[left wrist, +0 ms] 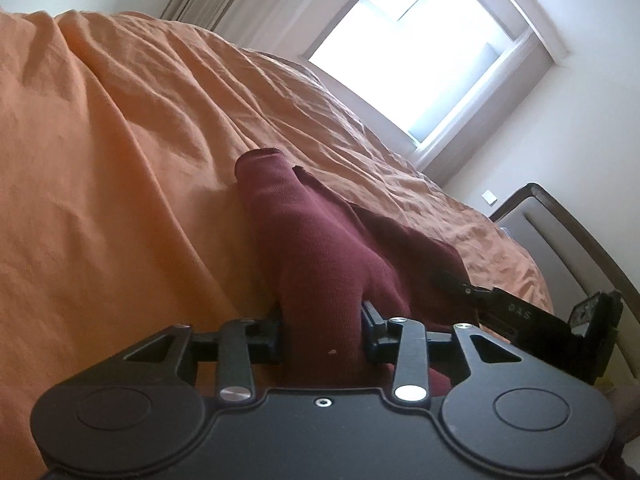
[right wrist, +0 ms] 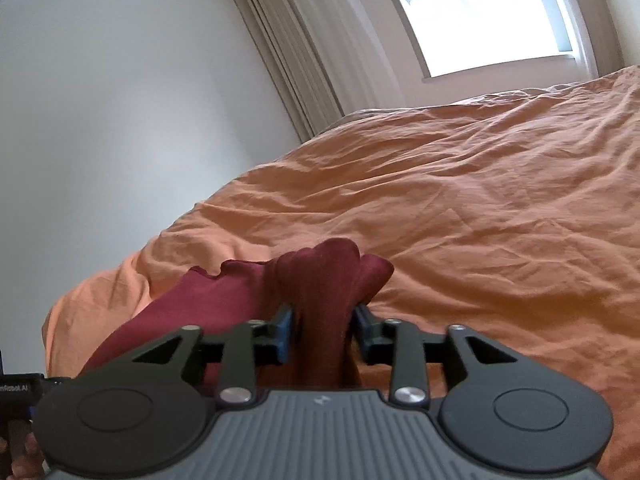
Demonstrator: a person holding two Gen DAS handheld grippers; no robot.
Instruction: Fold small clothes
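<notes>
- An orange bedspread (left wrist: 120, 160), heavily creased, covers the bed and fills most of both views; it runs far back toward a bright window (right wrist: 492, 12) with pale curtains (right wrist: 296, 52) beside it.
- A grey padded headboard (left wrist: 560, 236) with a dark frame stands at the far right of the left wrist view.
- A dark red knit garment (left wrist: 316, 248) lies bunched on the bedspread near both cameras, one rolled end reaching farther away, the rest spreading to the right.
- The left gripper (left wrist: 322, 332) has its two fingers drawn in on a thick fold of the garment, the cloth filling the narrow gap between them.
- The right gripper (right wrist: 322, 328) likewise pinches a gathered ridge of the same garment, fingers pressed against it on both sides, with a frilled edge showing to the left.
</notes>
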